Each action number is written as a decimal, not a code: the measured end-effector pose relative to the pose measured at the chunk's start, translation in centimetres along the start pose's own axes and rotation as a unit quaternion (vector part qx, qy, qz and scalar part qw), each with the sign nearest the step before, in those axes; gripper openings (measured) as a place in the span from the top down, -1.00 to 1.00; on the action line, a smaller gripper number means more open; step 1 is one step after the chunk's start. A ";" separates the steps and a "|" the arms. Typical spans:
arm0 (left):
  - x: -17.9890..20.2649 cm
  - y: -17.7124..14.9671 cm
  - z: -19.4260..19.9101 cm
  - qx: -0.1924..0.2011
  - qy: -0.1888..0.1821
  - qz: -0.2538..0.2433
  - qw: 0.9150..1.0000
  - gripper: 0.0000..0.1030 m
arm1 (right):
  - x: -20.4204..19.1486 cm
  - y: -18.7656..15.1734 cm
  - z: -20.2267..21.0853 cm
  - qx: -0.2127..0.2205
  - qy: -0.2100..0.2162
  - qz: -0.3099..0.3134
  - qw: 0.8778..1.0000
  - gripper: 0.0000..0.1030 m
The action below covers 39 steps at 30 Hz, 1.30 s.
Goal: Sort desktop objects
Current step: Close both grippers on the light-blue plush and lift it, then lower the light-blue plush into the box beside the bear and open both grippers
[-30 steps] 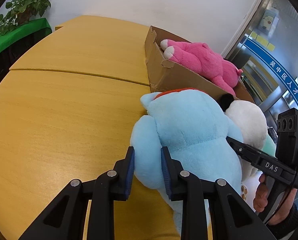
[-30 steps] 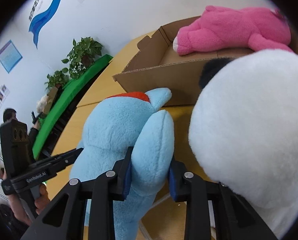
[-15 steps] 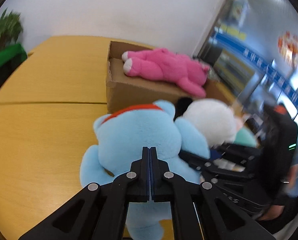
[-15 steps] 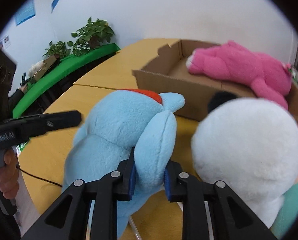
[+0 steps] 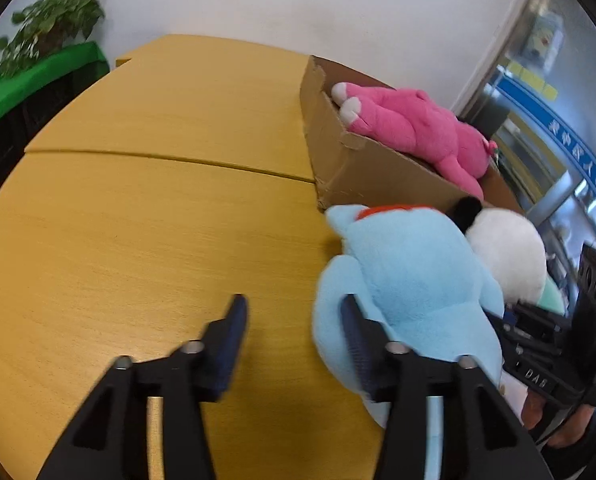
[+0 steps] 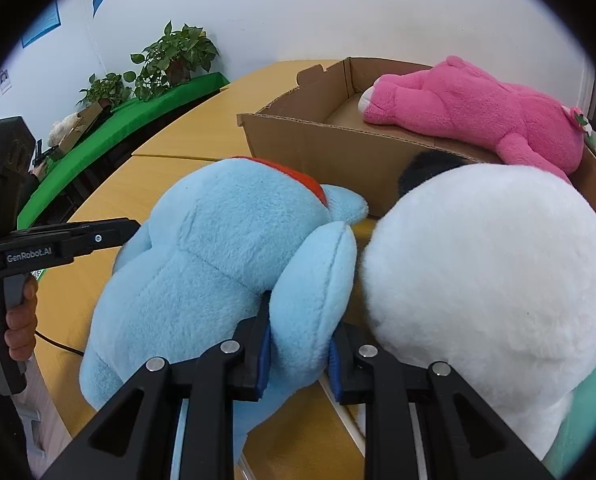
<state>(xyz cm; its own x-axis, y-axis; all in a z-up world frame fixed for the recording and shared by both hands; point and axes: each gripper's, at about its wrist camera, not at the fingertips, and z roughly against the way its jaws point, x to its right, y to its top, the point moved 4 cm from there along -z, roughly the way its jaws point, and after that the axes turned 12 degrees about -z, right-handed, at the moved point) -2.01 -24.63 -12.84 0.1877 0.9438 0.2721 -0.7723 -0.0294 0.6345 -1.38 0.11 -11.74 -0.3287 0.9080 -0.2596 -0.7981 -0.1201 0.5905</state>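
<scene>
A light blue plush toy (image 5: 409,280) with a red collar lies on the yellow wooden table (image 5: 158,220), against a cardboard box (image 5: 361,160). A pink plush (image 5: 417,128) lies in the box. My left gripper (image 5: 292,322) is open, its right finger against the blue plush's left limb, with nothing between the fingers. My right gripper (image 6: 298,346) is shut on the blue plush's right limb (image 6: 313,288). A white plush (image 6: 489,288) with a black ear presses against the blue plush's right side.
The cardboard box (image 6: 329,148) stands just behind the two plush toys. A green-covered ledge with potted plants (image 6: 170,60) runs along the table's far left. A teal plush (image 6: 585,420) shows at the lower right of the right wrist view.
My left gripper, shut half a second ago, has opened and shifted left of the blue plush. My right gripper keeps its hold on the plush's limb.
</scene>
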 end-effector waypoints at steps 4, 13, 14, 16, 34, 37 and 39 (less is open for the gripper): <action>-0.2 0.3 1.5 0.027 -0.067 0.018 0.997 -0.85 | 0.3 -0.1 -0.1 -0.005 0.001 -0.001 1.000 0.60; 2.2 -0.7 -2.5 -0.040 -0.091 -0.011 0.995 0.24 | -0.3 -0.2 -0.1 -0.001 -0.001 0.007 1.000 0.59; 2.3 -0.6 -2.3 -0.038 -0.082 -0.014 0.996 0.32 | -0.3 -0.1 -0.1 -0.002 -0.001 0.006 1.000 0.59; 2.9 -0.4 -2.1 -0.038 -0.057 -0.027 0.997 0.40 | -0.3 -0.1 0.0 -0.002 0.003 0.003 1.000 0.59; 9.3 20.5 -0.8 0.069 0.055 -0.148 0.985 0.48 | 0.5 17.7 6.7 0.155 -0.024 0.070 0.985 0.61; 8.5 23.7 -6.2 0.037 0.062 -0.142 0.987 0.48 | 2.4 21.7 2.8 0.127 -0.054 0.074 0.988 0.61; 7.4 24.7 -10.3 0.008 0.064 -0.135 0.989 0.48 | 3.6 22.9 0.0 0.102 -0.064 0.069 0.990 0.61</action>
<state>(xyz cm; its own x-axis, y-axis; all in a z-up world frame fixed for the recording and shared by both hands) -25.93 -15.03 -2.59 0.3073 0.9516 -0.0013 -0.6946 0.2253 0.6832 -20.86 0.64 0.85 -0.3512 0.9333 -0.0741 -0.6269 -0.1756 0.7590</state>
